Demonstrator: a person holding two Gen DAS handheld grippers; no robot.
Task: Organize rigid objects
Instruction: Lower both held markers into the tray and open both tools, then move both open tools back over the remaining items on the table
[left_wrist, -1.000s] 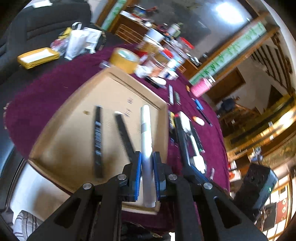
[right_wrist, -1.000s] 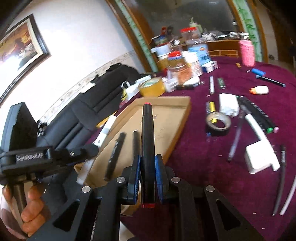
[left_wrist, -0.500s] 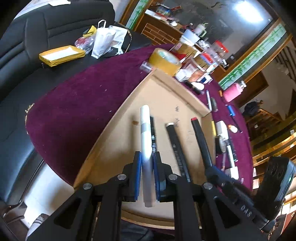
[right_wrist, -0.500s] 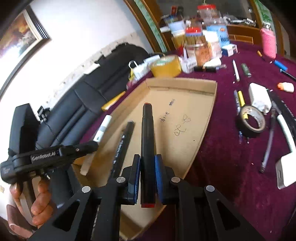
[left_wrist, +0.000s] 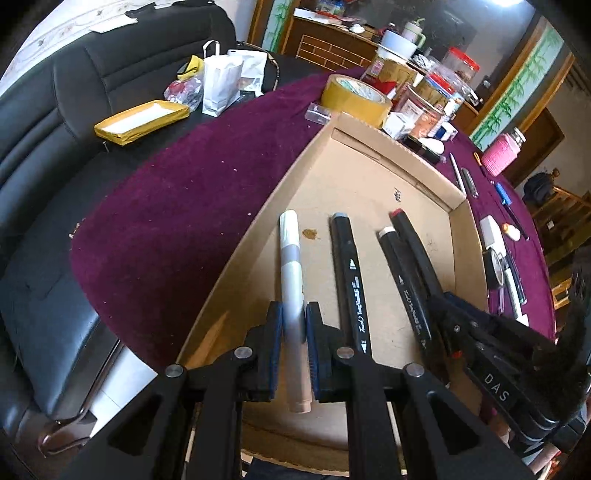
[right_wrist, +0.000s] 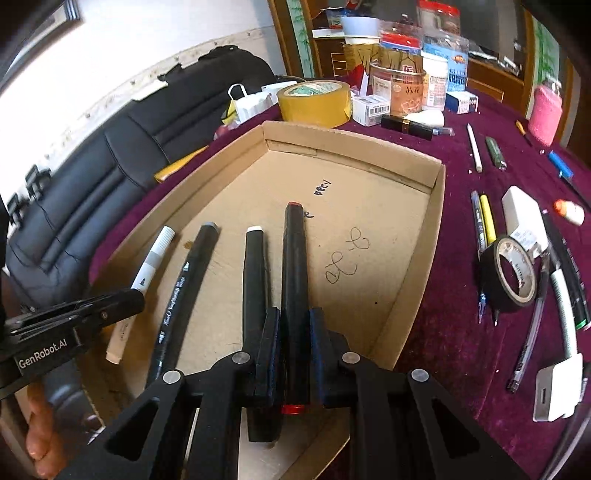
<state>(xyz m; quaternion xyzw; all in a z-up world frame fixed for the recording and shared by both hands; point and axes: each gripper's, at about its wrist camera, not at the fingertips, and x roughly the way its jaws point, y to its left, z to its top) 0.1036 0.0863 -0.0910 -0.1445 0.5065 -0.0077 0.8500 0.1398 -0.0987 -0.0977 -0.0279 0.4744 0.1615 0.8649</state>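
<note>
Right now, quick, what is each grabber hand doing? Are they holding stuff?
Left gripper: closed on the white and grey marker, over the cardboard tray.
Right gripper: closed on the black marker with red ends, over the same tray.

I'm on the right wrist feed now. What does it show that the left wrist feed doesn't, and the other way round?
Right wrist only: the heart doodle on the cardboard tray floor, and a white power bank on the cloth.

Left wrist only: a yellow flat box on the black sofa.

Both: two black markers lying in the tray, the left gripper shut on the white marker, the right gripper shut on the red-tipped black marker.
</note>
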